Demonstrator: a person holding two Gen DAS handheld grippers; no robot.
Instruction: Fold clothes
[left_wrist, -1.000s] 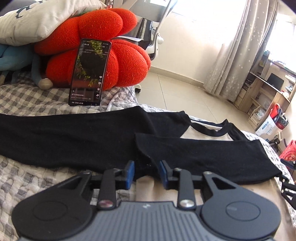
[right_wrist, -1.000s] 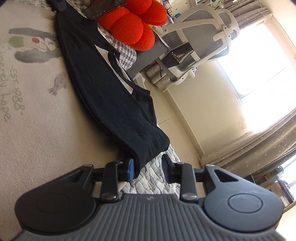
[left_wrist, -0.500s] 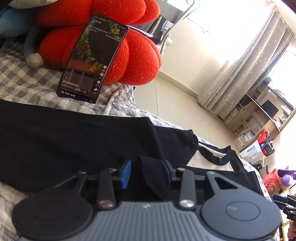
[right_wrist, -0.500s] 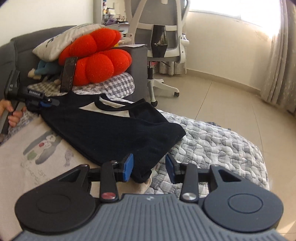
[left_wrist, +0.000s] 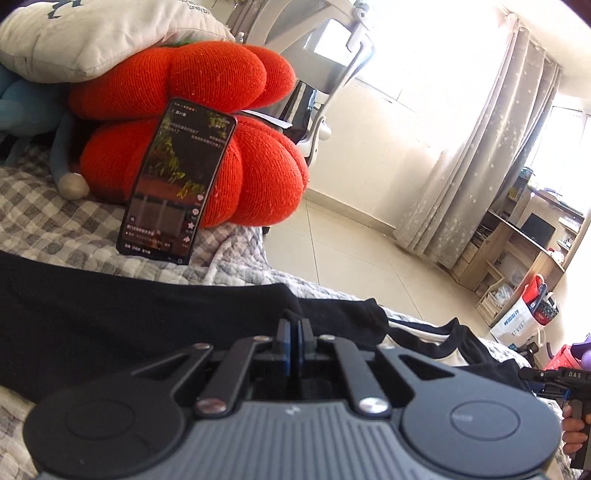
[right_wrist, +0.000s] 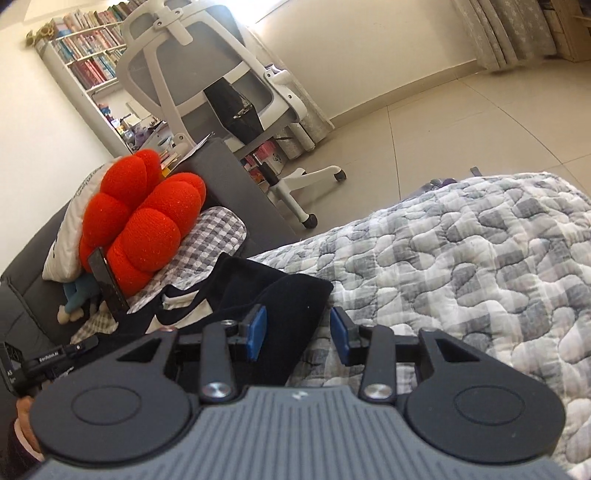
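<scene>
Scene: bedroom, quilted grey bed cover (right_wrist: 461, 266) spread as the folding surface, tiled floor beyond.

Garment: black shirt (left_wrist: 110, 325) with a pale chest panel and black-trimmed collar lies across the bed, one side already doubled over toward the middle.

Left gripper (left_wrist: 294, 341): blue-padded fingers (left_wrist: 283, 341) pressed together on a small ridge of the black cloth near the folded edge, a firm pinch that would let the fabric be lifted or dragged without slipping.

Right gripper (right_wrist: 298, 334): fingers (right_wrist: 256, 332) spread apart, straddling the black sleeve end (right_wrist: 295, 295) where it meets the quilt; nothing is clamped between them, and whether the left pad touches the cloth is hard to judge from this angle.

Why so placed: one tool at each end of the same fold line suggests the pair are lining up to carry that edge across together, keeping it straight.

Bystanders: phone (left_wrist: 177, 181) with its screen lit leans upright against a red knitted cushion (left_wrist: 229, 122) at the head of the bed, likely propped for viewing while working; white office chair (right_wrist: 207, 74) stands behind.

Progress: judged early to middle, with further folds still to make.
</scene>
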